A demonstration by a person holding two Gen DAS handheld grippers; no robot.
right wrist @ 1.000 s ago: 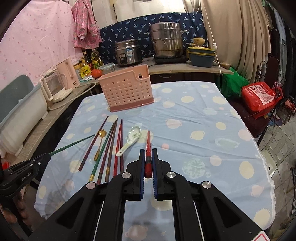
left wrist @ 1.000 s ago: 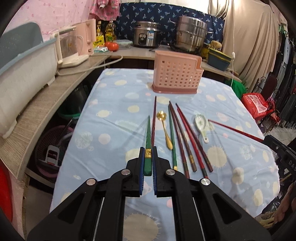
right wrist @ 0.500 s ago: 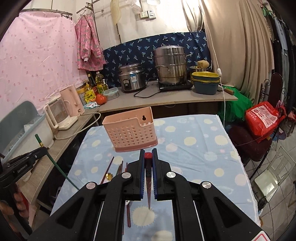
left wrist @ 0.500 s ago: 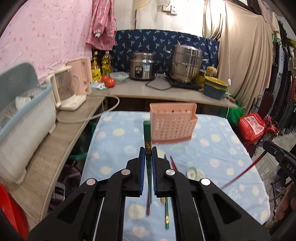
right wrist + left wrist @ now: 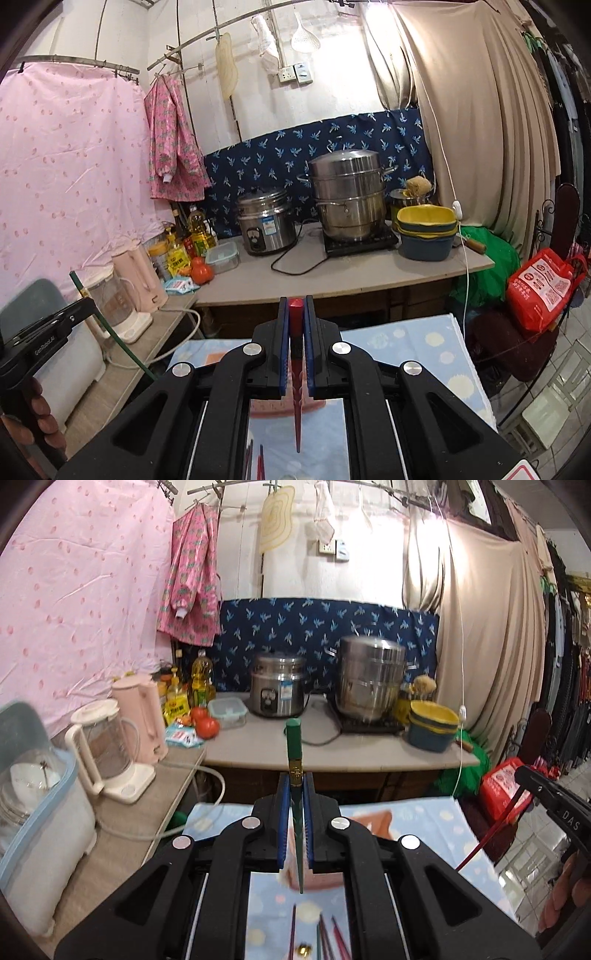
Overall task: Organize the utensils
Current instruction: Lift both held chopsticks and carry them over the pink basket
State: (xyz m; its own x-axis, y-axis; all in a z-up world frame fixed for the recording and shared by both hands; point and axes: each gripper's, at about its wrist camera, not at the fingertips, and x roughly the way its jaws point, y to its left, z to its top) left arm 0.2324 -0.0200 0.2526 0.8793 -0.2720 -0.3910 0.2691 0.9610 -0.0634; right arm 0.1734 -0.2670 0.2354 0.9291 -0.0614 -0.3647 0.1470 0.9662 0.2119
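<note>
My left gripper [image 5: 295,779] is shut on a green chopstick [image 5: 294,753], held upright with its thin tip hanging down over the table. My right gripper [image 5: 295,301] is shut on a red chopstick [image 5: 295,354], also upright with its tip down. The pink utensil basket [image 5: 373,818] is mostly hidden behind the left gripper's fingers; a strip of it shows in the right wrist view [image 5: 288,406]. Several chopsticks [image 5: 328,939] and a gold spoon [image 5: 304,950] lie on the blue dotted tablecloth [image 5: 436,823] below. The other gripper shows at each view's edge [image 5: 554,797] [image 5: 44,332].
A counter [image 5: 351,269] behind the table holds a rice cooker [image 5: 264,221], a steamer pot [image 5: 349,195], stacked bowls [image 5: 426,229], bottles and tomatoes [image 5: 201,271]. A kettle and blender [image 5: 110,738] and a white bin [image 5: 37,812] stand on the left shelf. A red bag [image 5: 543,288] sits at right.
Both grippers have lifted their chopsticks off the table and tilted up; the chopsticks now hang tip-down and the views face the back wall instead of the tabletop.
</note>
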